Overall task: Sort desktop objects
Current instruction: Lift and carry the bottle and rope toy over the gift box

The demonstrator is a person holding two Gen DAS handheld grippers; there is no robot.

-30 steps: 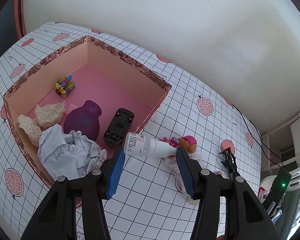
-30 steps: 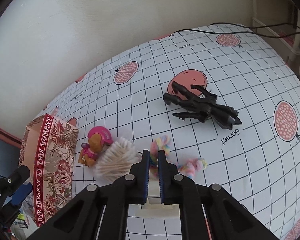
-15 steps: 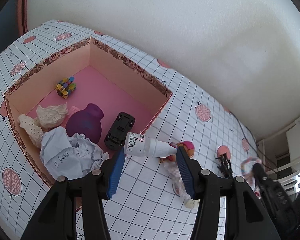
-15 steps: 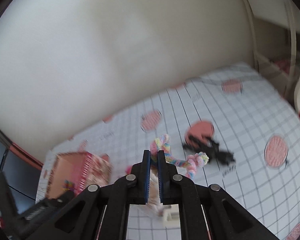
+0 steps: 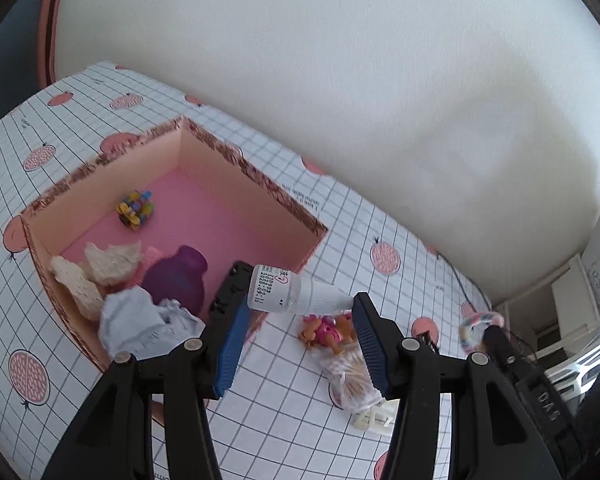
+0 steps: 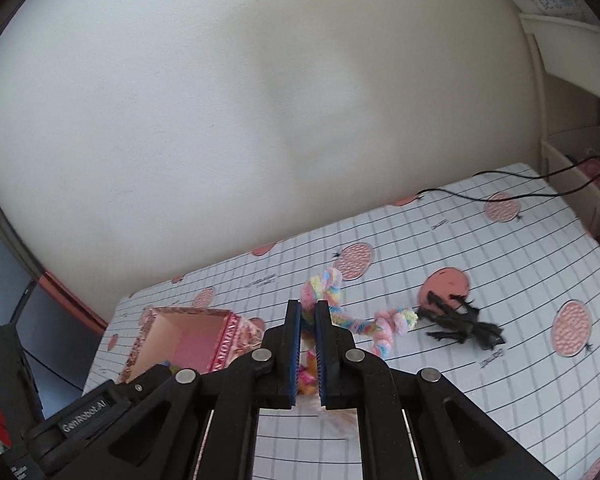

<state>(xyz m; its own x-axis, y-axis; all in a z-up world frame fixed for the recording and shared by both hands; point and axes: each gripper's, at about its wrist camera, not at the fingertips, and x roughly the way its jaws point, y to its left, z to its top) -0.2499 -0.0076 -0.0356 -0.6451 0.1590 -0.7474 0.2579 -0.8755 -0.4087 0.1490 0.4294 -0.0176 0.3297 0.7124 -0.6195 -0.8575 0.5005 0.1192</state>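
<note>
Bottle (image 5: 292,290): small and clear with a white cap, it lies crosswise between the blue pads of your left hand-held gripper (image 5: 298,338), at the frame's centre, above the near right corner of the pink box (image 5: 256,176).
Left hand-held gripper: half-open, clamped on the bottle's ends.
Right hand-held gripper (image 6: 308,344): pinched tight on a pastel fuzzy cord (image 6: 356,322), lifted off the counter (image 6: 540,380), frame centre.
Counter leftovers: pink toy figure (image 5: 328,330), cotton-swab bag (image 5: 350,380), black claw-like toy (image 6: 460,320).

Black toy car (image 5: 230,286) half hidden
</note>
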